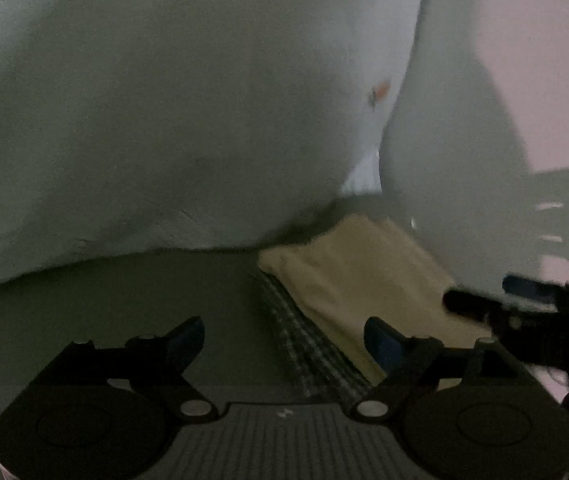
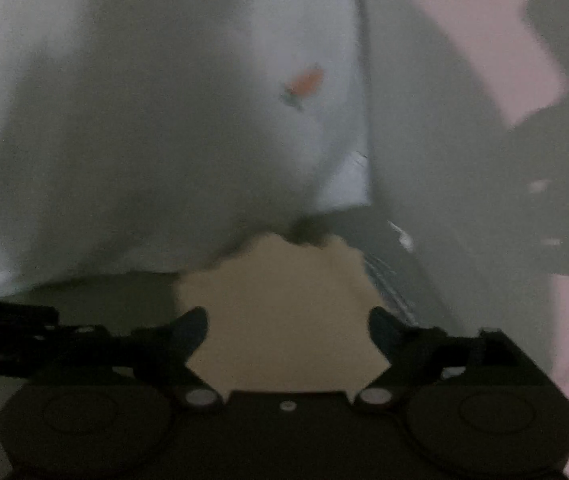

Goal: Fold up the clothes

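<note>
A large white garment (image 1: 164, 120) with a small orange embroidered mark (image 1: 380, 90) fills the upper part of both views, blurred, with its near edge on the grey-green surface (image 1: 124, 288). My left gripper (image 1: 284, 336) is open just short of that edge, with nothing between its fingers. A folded beige cloth (image 1: 356, 276) lies on a plaid cloth (image 1: 308, 344) to its right. My right gripper (image 2: 288, 320) is open above the beige cloth (image 2: 284, 304) and holds nothing. In the left wrist view the right gripper (image 1: 484, 292) shows at the right edge.
A pale pink surface (image 2: 464, 20) shows at the upper right, crossed by dark shadows. The plaid cloth (image 2: 388, 284) pokes out to the right of the beige one. The white garment (image 2: 144, 140) hides whatever lies beyond it.
</note>
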`<state>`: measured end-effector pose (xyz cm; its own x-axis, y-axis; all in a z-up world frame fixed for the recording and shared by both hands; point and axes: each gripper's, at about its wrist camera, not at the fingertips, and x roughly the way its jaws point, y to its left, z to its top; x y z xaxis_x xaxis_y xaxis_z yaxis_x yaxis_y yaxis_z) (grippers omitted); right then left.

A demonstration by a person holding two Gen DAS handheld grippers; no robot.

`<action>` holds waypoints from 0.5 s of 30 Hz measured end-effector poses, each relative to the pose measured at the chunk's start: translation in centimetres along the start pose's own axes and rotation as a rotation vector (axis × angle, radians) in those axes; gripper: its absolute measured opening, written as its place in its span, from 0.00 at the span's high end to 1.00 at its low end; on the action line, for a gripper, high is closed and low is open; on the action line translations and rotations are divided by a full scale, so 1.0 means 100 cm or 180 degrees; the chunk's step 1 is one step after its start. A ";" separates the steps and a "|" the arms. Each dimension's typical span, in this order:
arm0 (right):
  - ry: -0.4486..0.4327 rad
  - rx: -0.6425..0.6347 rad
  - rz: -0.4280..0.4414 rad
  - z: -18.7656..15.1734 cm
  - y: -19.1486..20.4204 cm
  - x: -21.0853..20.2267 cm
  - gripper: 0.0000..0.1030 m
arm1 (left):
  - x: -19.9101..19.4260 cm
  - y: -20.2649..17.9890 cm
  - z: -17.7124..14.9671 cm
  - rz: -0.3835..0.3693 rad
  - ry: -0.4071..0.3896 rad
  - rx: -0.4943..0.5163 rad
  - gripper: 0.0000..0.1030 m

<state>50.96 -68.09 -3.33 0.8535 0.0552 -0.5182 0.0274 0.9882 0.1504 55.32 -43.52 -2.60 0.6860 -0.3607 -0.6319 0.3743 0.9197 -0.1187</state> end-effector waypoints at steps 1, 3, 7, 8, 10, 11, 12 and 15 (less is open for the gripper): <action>-0.0011 -0.0032 0.0100 0.001 0.009 -0.008 0.00 | -0.013 0.007 0.001 0.0054 -0.0048 0.0017 0.15; -0.0024 -0.0107 0.0292 -0.003 0.034 -0.029 0.00 | -0.050 0.016 -0.006 0.0207 -0.0197 0.0144 0.15; -0.0034 -0.0160 0.0577 -0.018 0.091 -0.070 0.00 | -0.126 0.036 -0.032 0.0491 -0.0595 0.0157 0.15; -0.0014 -0.0162 0.0655 -0.023 0.109 -0.081 0.00 | -0.148 0.042 -0.040 0.0570 -0.0681 0.0093 0.15; -0.0005 -0.0235 0.0808 -0.032 0.143 -0.102 0.00 | -0.194 0.056 -0.058 0.0706 -0.0847 -0.0055 0.10; -0.0016 -0.0305 0.0862 -0.036 0.162 -0.114 0.00 | -0.218 0.064 -0.067 0.0754 -0.0945 -0.0139 0.06; -0.0048 -0.0371 0.0875 -0.040 0.180 -0.128 0.00 | -0.243 0.074 -0.077 0.0759 -0.1032 -0.0215 0.00; -0.0208 -0.0606 0.0823 -0.056 0.238 -0.169 0.00 | -0.304 0.106 -0.106 0.0739 -0.1104 -0.0362 0.00</action>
<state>34.28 -44.73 4.29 0.8513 0.3045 -0.4273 -0.2870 0.9520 0.1067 31.83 -21.16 7.25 0.9202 -0.1551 -0.3594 0.1274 0.9868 -0.0995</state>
